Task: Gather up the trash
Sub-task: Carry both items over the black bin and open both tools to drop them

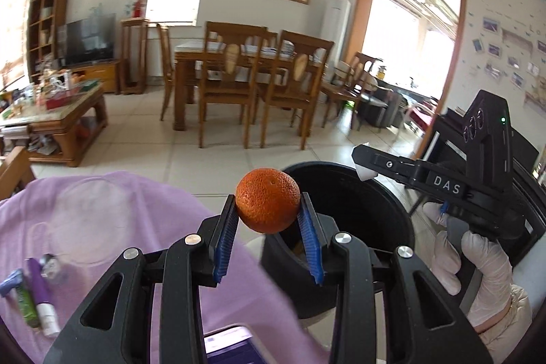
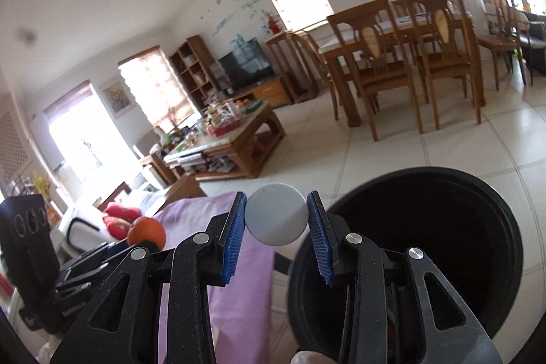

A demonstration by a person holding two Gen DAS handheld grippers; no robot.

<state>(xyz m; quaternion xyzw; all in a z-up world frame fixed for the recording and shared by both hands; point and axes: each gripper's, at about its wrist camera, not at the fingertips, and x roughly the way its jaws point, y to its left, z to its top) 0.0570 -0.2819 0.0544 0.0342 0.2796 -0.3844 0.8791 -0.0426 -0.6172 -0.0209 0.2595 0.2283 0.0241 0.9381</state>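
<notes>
My left gripper (image 1: 268, 210) is shut on an orange mandarin (image 1: 268, 200) and holds it in the air by the near left rim of a black bin (image 1: 382, 190). My right gripper (image 2: 276, 219) is shut on a round pale grey-white disc (image 2: 276, 214), held just left of the same bin (image 2: 505, 227). The right gripper also shows in the left wrist view (image 1: 367, 166) above the bin's far rim, with the white piece (image 1: 367, 172) at its tip. The mandarin shows in the right wrist view (image 2: 146, 229) at lower left.
A purple cloth (image 1: 143, 193) covers the table, with a clear glass dish (image 1: 88, 214), a purple tube (image 1: 42, 292), a green stick (image 1: 25, 302) and a phone (image 1: 232, 347) on it. Beyond are tiled floor, a cluttered coffee table (image 1: 54, 111) and dining chairs (image 1: 235, 84).
</notes>
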